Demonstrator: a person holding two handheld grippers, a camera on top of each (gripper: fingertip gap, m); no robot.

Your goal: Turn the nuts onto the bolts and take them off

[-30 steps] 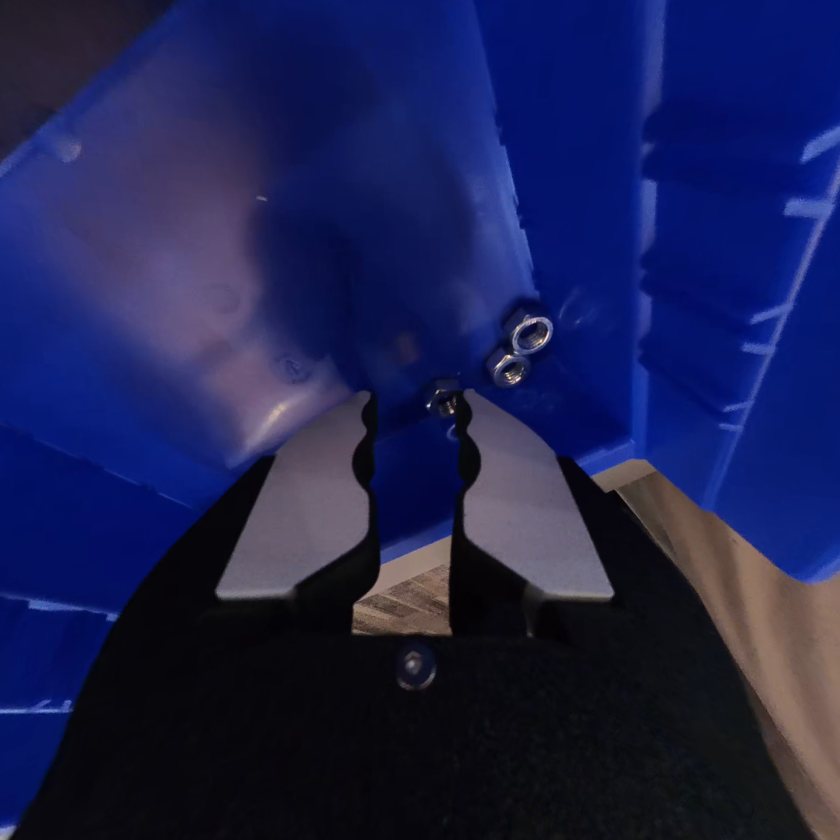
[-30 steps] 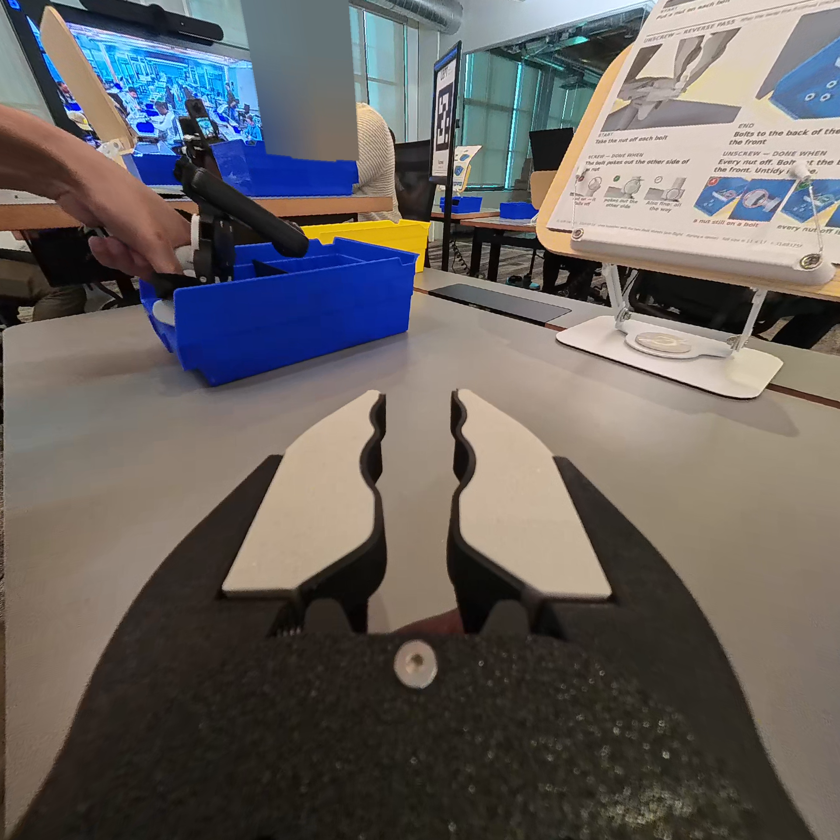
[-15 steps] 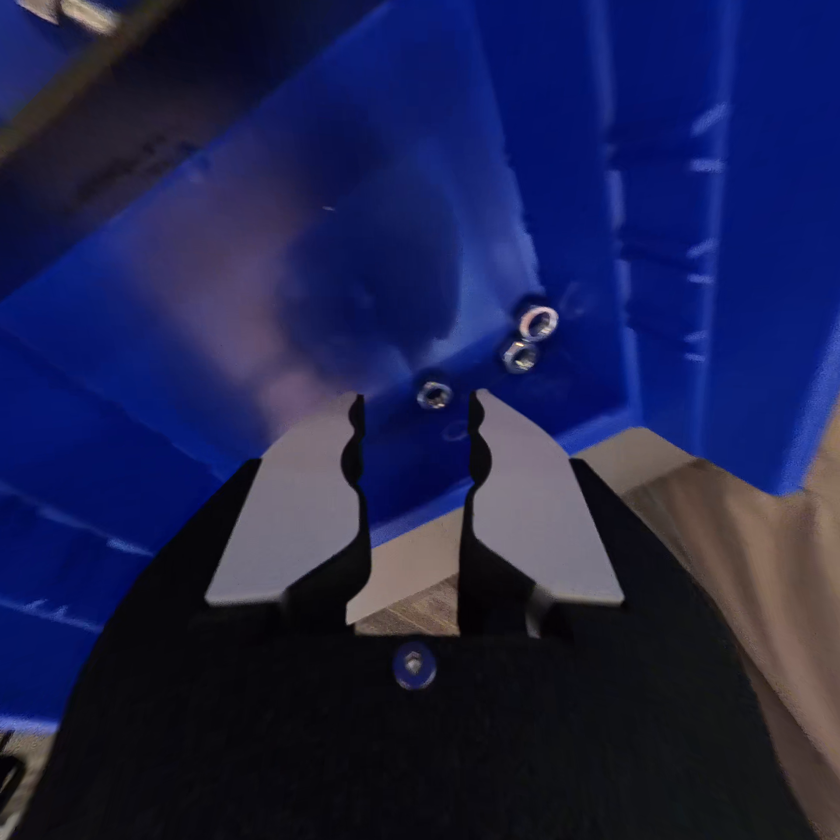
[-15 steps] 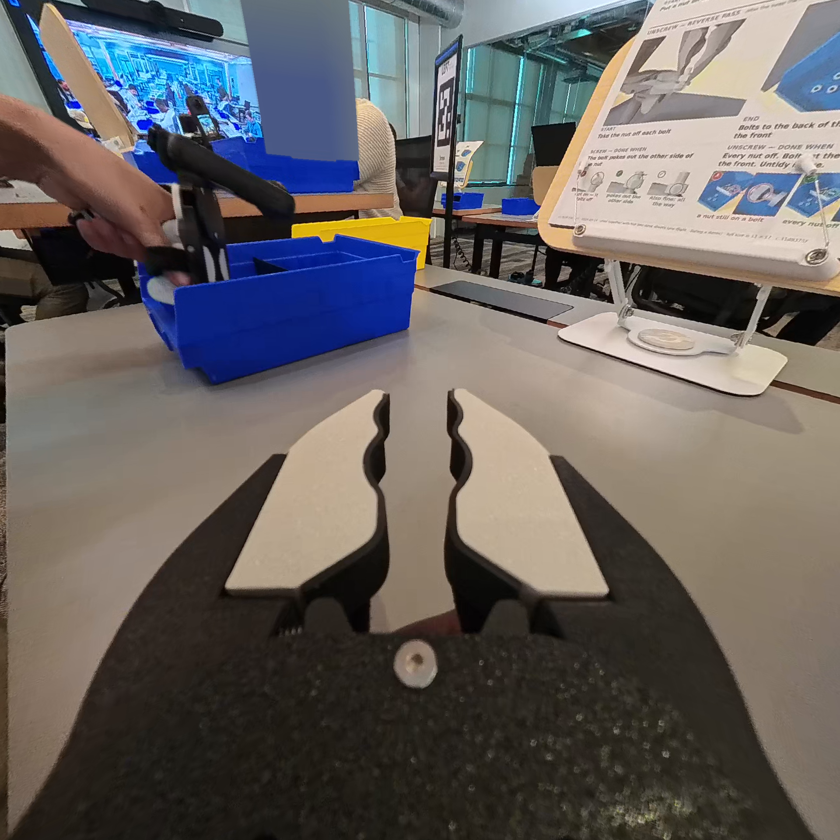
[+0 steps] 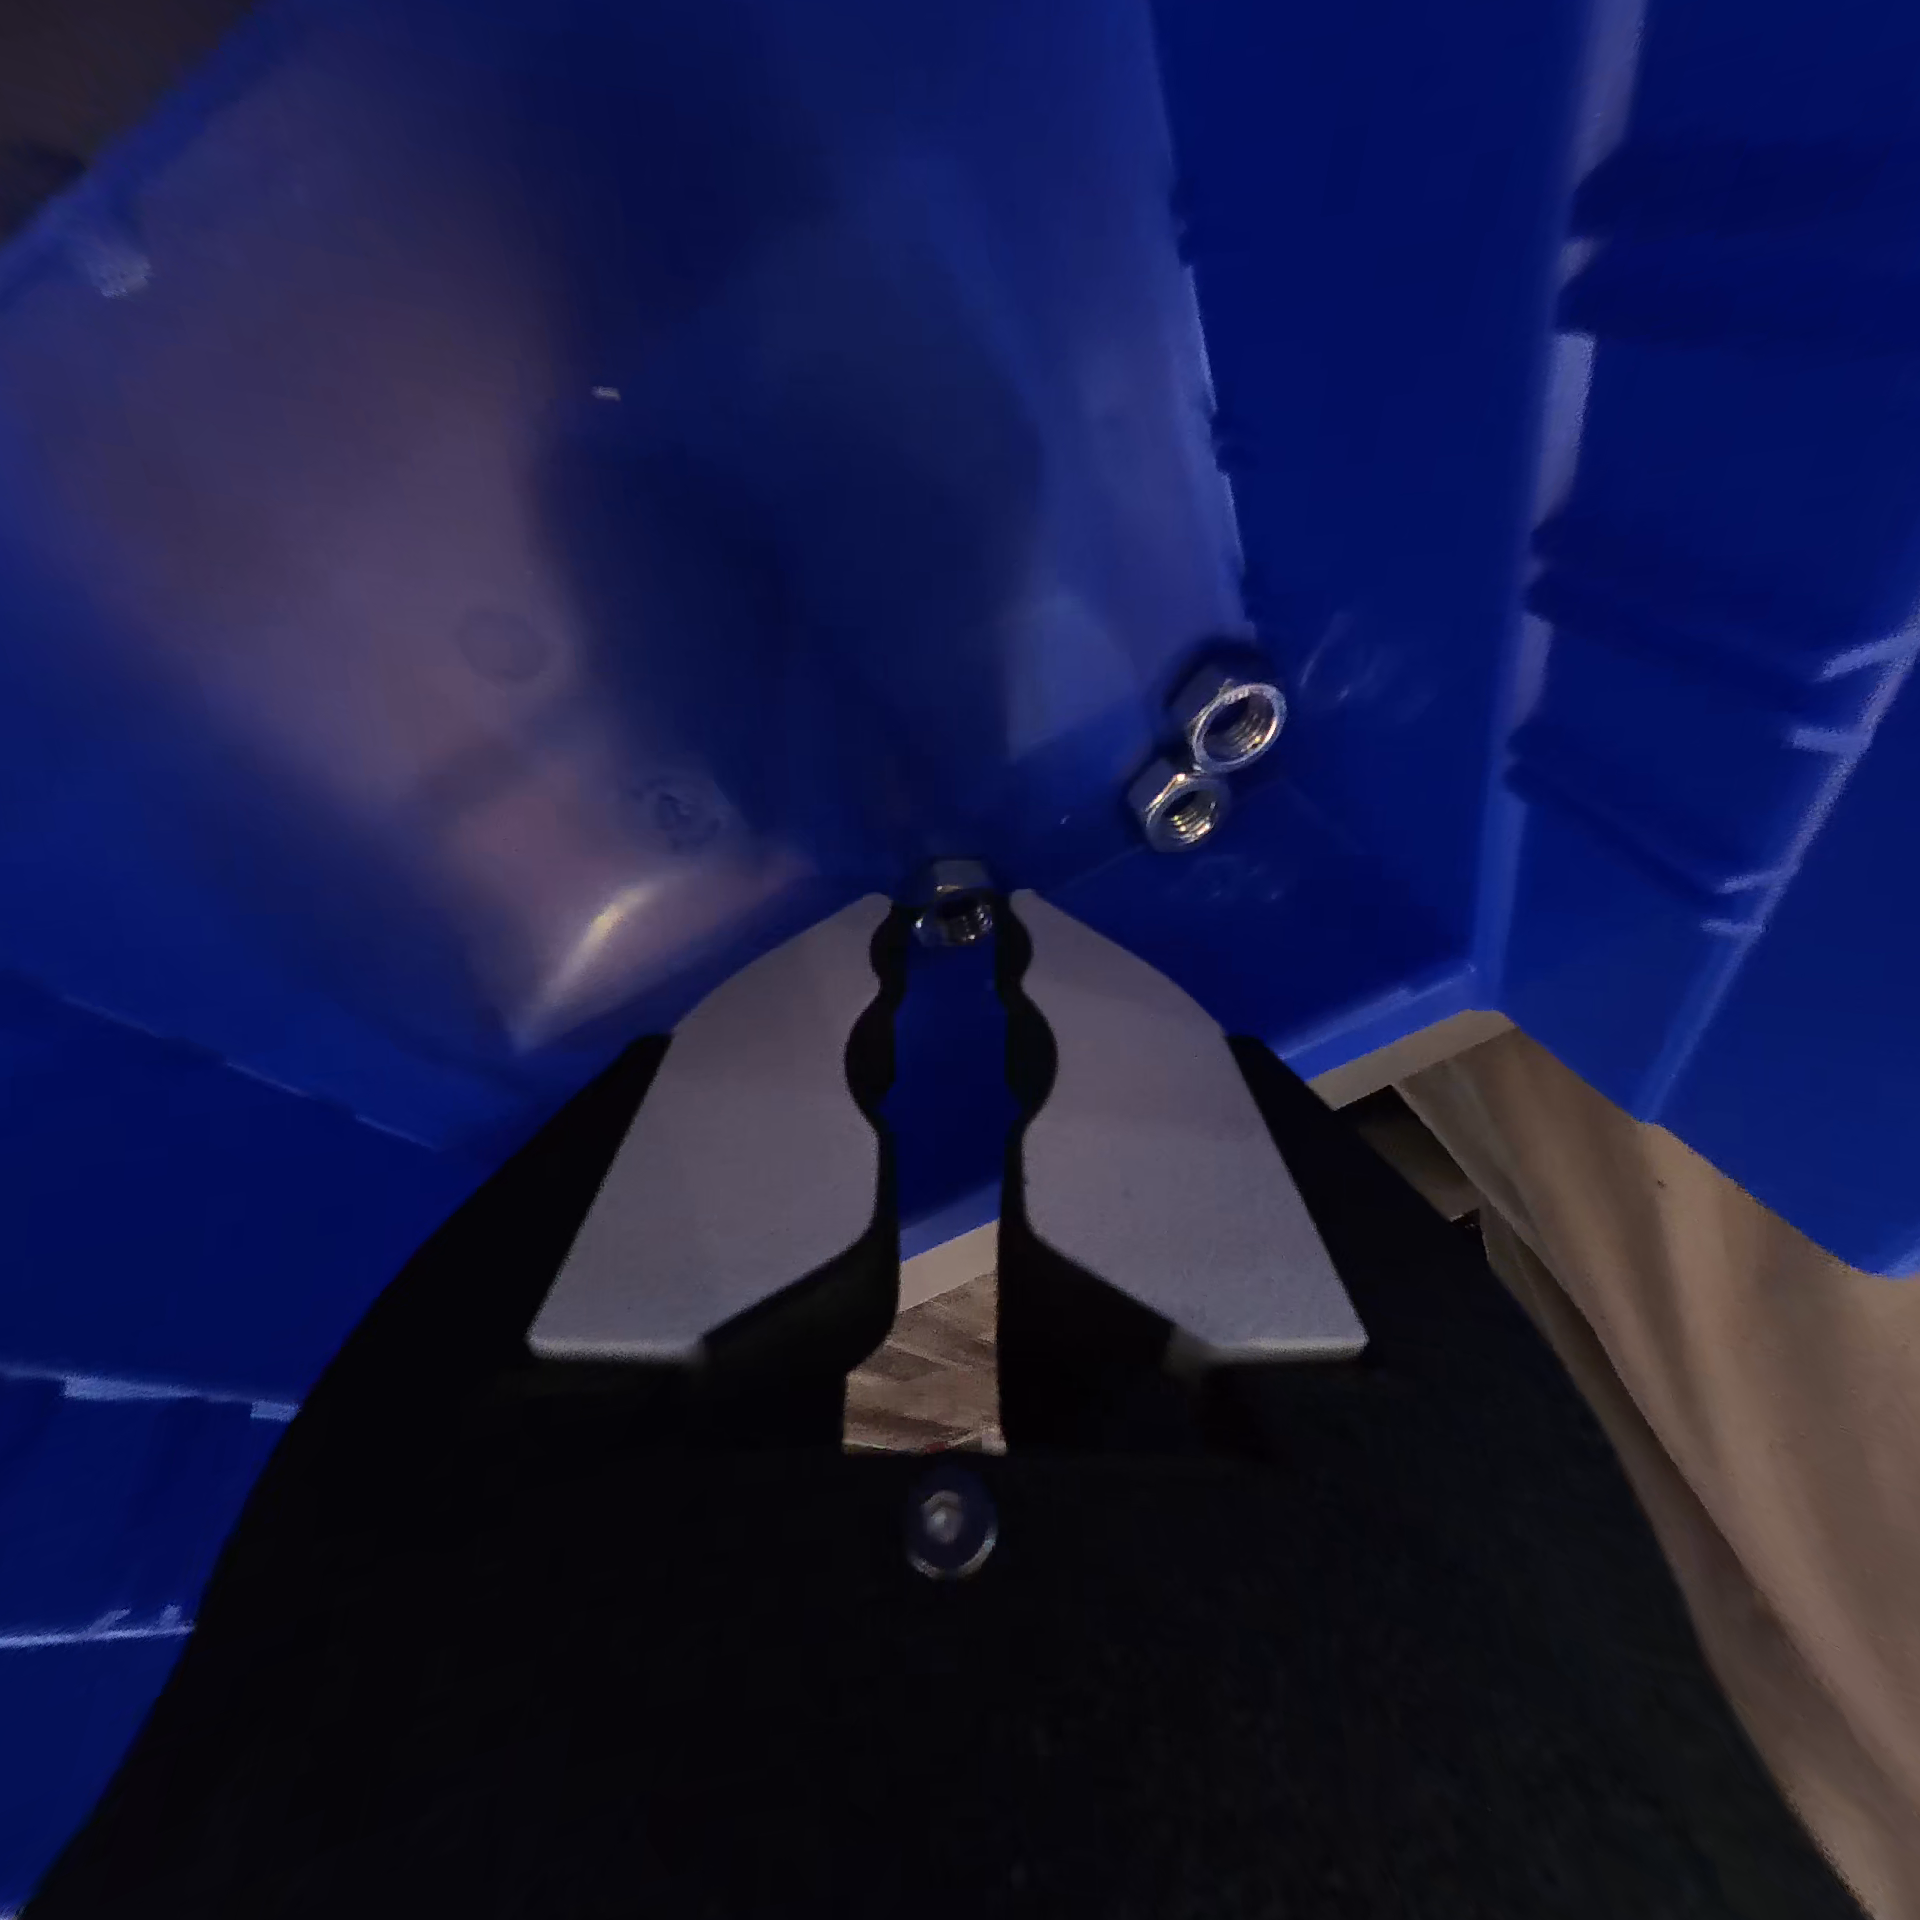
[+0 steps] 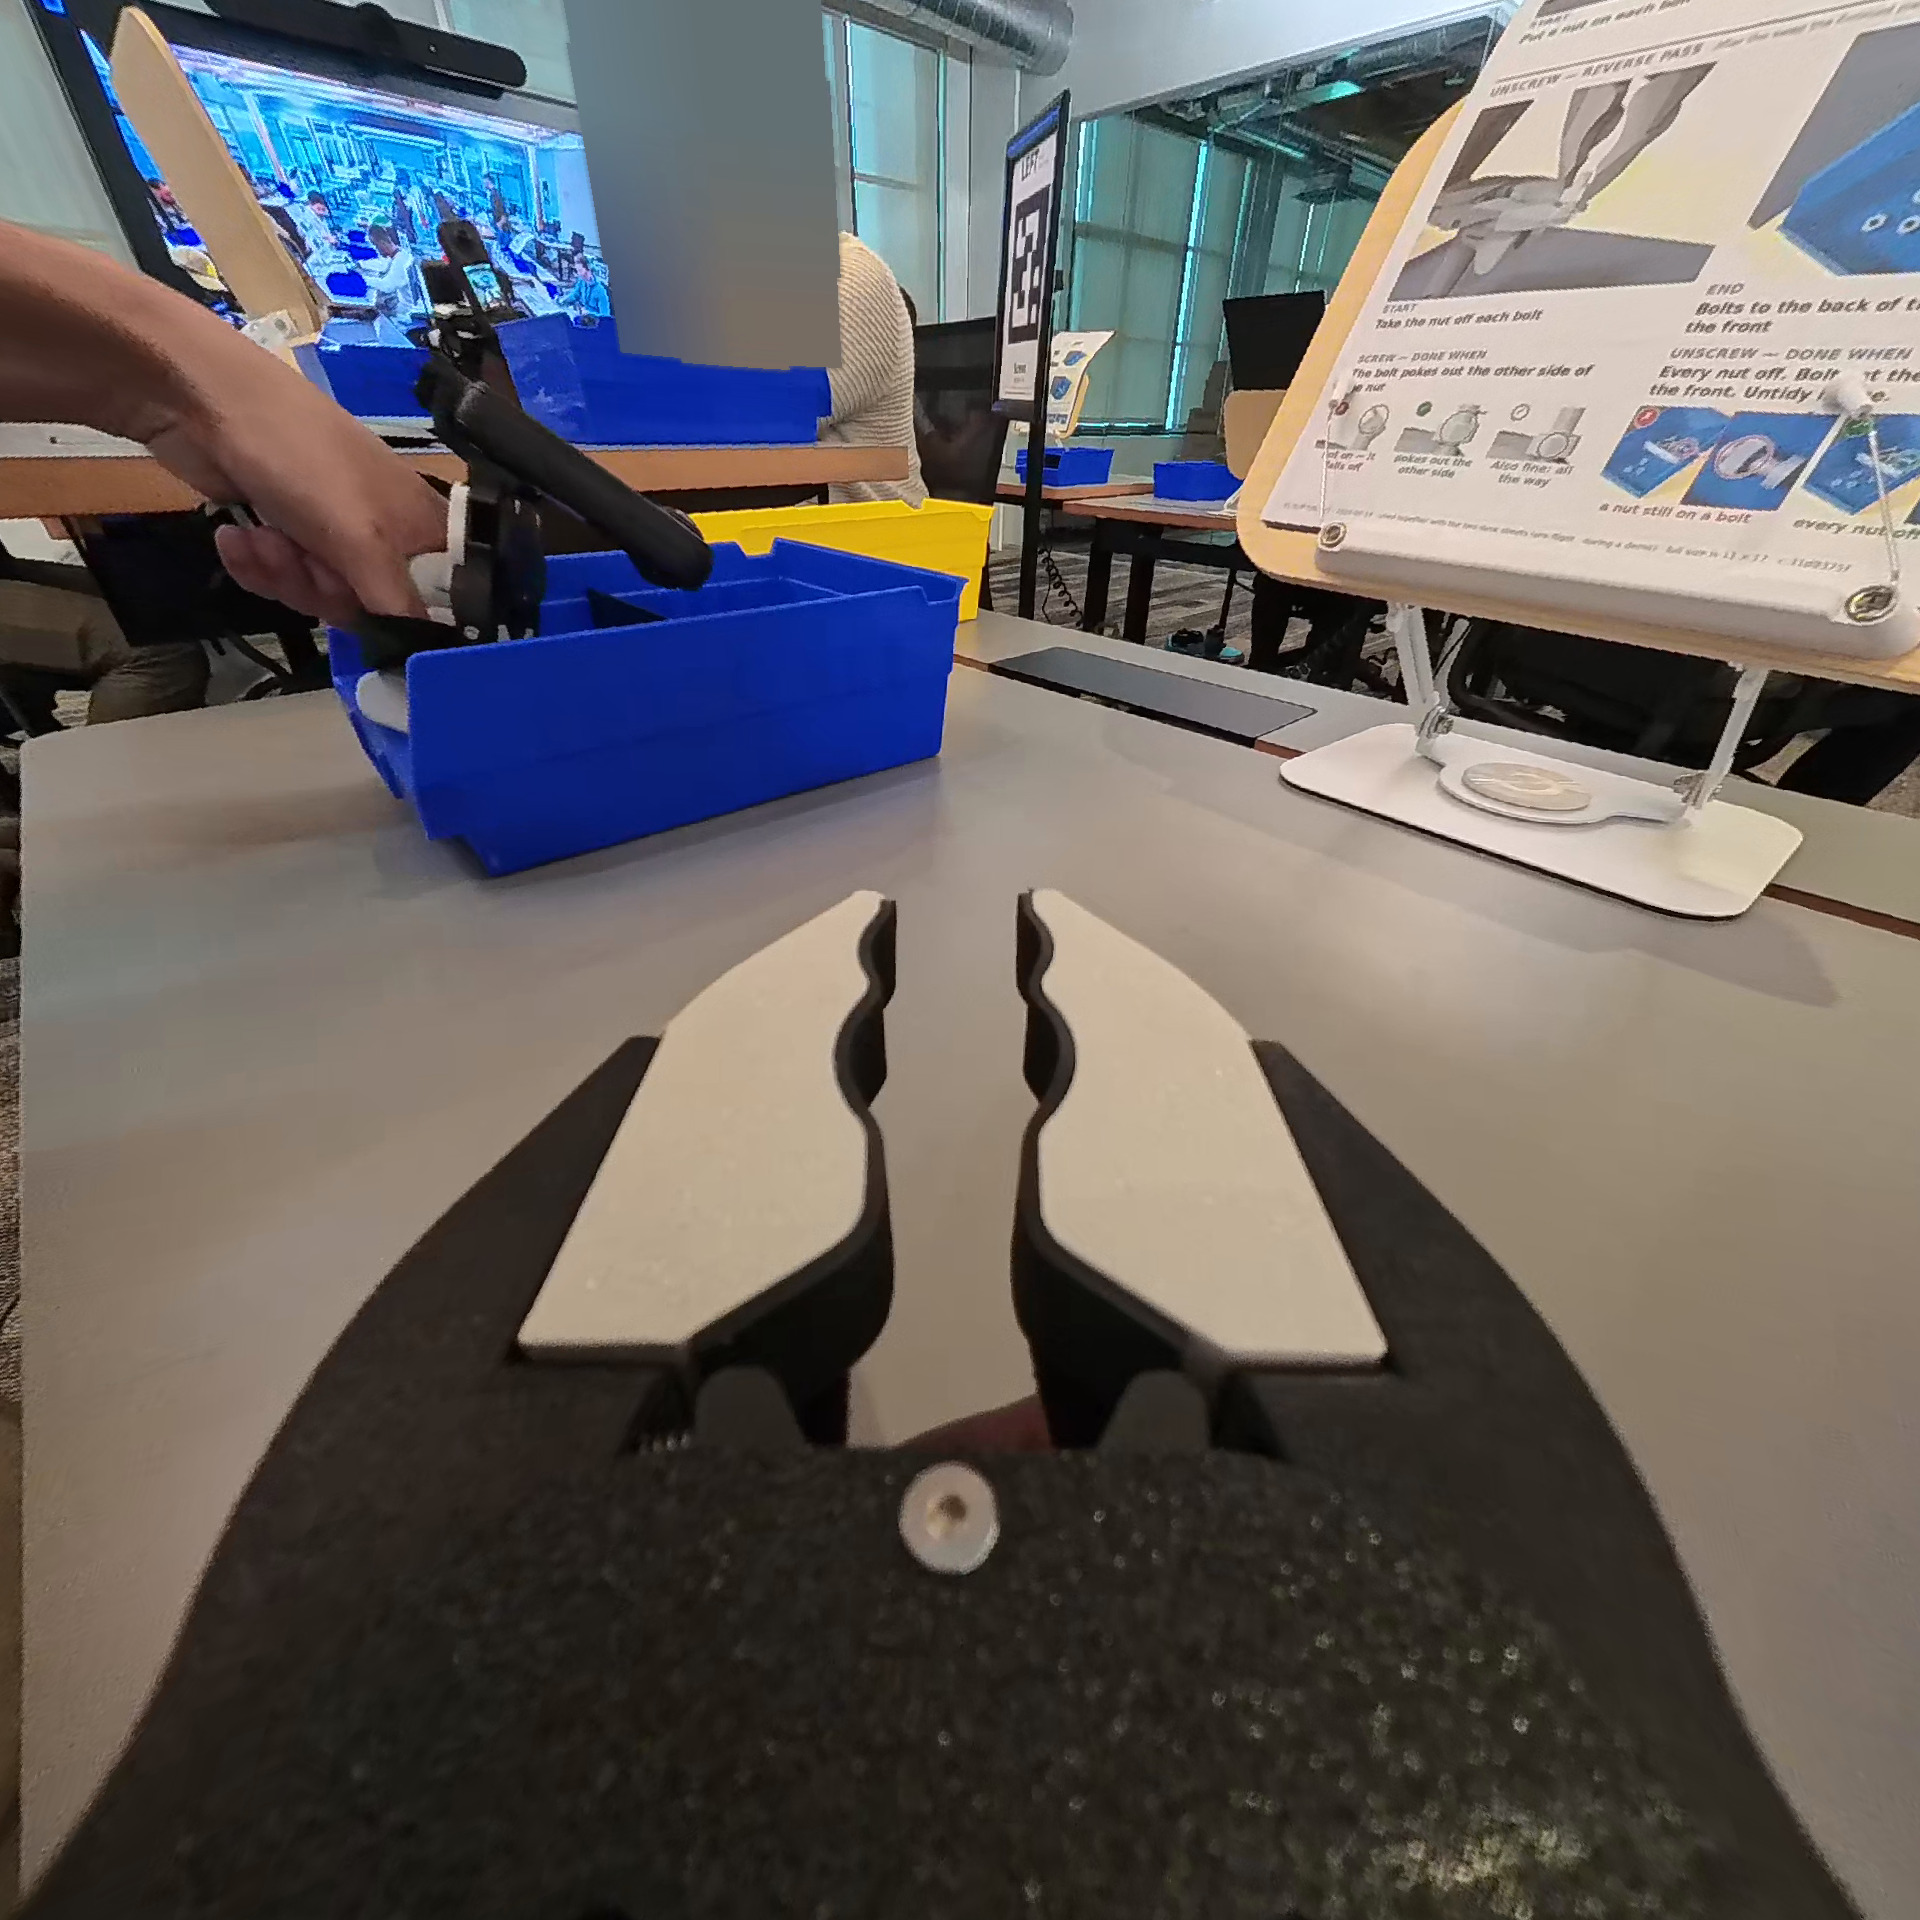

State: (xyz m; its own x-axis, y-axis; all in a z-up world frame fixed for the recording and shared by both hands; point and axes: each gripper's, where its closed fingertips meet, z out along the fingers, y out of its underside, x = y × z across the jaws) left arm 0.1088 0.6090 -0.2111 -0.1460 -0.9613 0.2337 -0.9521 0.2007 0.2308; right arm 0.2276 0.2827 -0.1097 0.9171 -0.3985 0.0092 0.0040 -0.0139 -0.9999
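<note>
While the grey worktop (image 6: 312, 935) carries the whole setup, the blue bin (image 6: 675, 717) stands at its far left, with an instruction board on a white stand (image 6: 1538, 821) at the far right. Open worktop lies between them, and the right gripper (image 6: 956, 935) hovers over it, well apart from the bin, jaws parted and empty.

Inside the bin, the left gripper (image 5: 945, 925) points down at the front compartment floor (image 5: 416, 623), near the angle where the floor meets the front wall. Its jaws stand slightly open on either side of a single hex nut (image 5: 951, 914); whether the pads (image 5: 1091, 997) already touch the nut cannot be told. The nut's bore faces the camera, so its axis runs roughly along the jaws.

Two more loose nuts (image 5: 1205, 764) lie touching one another, just to the right of the jaws and against the compartment's side wall (image 5: 1371, 520).

Judgement: the left gripper is by far the nearer and is placed to close on the nut. Room is tight to the right, where the wall and the nut pair crowd the jaws; leftward the floor is open. No bolt is visible in either view.
</note>
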